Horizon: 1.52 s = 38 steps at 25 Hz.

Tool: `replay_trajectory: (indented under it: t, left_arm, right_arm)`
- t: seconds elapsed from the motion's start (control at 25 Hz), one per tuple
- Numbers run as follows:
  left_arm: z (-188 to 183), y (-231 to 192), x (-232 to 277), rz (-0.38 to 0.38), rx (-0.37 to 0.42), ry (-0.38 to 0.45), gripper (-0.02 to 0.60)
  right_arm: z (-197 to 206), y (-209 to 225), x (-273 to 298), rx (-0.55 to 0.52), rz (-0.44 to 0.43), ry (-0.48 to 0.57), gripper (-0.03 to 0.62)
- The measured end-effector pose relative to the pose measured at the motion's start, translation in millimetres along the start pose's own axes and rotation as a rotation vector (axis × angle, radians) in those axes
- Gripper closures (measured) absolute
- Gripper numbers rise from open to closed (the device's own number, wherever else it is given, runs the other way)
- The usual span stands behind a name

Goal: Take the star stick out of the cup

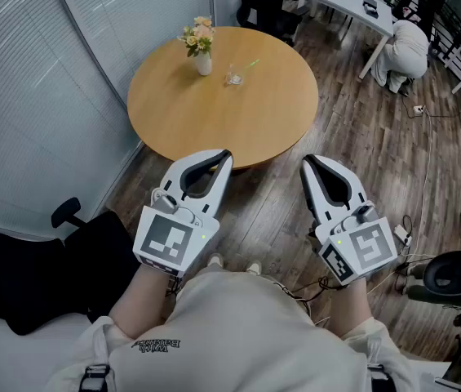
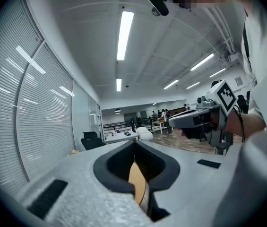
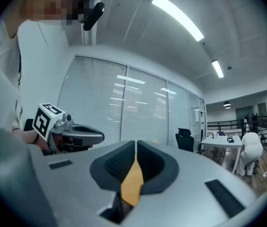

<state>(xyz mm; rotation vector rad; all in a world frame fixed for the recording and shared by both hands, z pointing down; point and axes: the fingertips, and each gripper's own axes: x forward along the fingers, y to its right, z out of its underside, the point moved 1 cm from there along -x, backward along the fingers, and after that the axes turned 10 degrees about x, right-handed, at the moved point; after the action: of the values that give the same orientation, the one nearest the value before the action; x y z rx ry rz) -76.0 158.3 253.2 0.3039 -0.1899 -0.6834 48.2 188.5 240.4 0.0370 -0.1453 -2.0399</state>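
Two grippers, and both are closed up tight with nothing in them: the left gripper (image 1: 223, 155) and the right gripper (image 1: 308, 163) have their jaws pressed together, held side by side down by the person's waist and well short of the round table (image 1: 271, 121)

The cup (image 1: 232, 77) is a small clear one sitting toward the far side of the tabletop, with the star stick (image 1: 250, 63) poking out of it, leaning up and to the right. Just beside the cup on the left is a little vase of flowers (image 1: 202, 49)

So I'd say the step in hand is just the approach. To do it well, I'd step in closer first and spread the jaws before getting near the cup. Come in from the right with the right gripper so the vase stays out of the way, pinch the stick above the rim, and pull along its lean. That cup looks light and tippy, so steadying it with the left one seems smart
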Motion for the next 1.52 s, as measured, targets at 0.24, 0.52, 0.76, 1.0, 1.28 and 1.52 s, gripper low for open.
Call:
replay_trajectory:
  t: [0.24,0.52,0.76,1.0,1.28,1.52]
  left_arm:
    - [-0.4,6.1,8.0,-0.008,0.012,-0.005,0.558]
    - [3.1,19.9,19.8,-0.03,0.008,-0.031,0.559]
    - [-0.4,36.7,30.4,-0.043,0.031,-0.042,0.558]
    - [1.2,53.7,36.2,-0.063,0.024,-0.063,0.559]
    - [0.8,63.4,38.5,-0.081,0.014,-0.085,0.558]
    - [15.4,57.3,41.6,-0.08,0.039,-0.11,0.56]
  right_arm:
    - [-3.1,13.9,-5.7,0.034,0.012,0.029,0.557]
    - [-4.3,39.8,-22.1,0.029,0.027,0.04,0.557]
    - [-1.4,57.2,-37.1,0.032,0.012,0.037,0.557]
    - [0.8,72.8,-53.8,0.02,0.015,0.044,0.557]
    - [10.7,83.9,-61.1,0.025,0.013,0.031,0.557]
    - [14.9,92.2,-52.3,0.075,0.017,0.045,0.557]
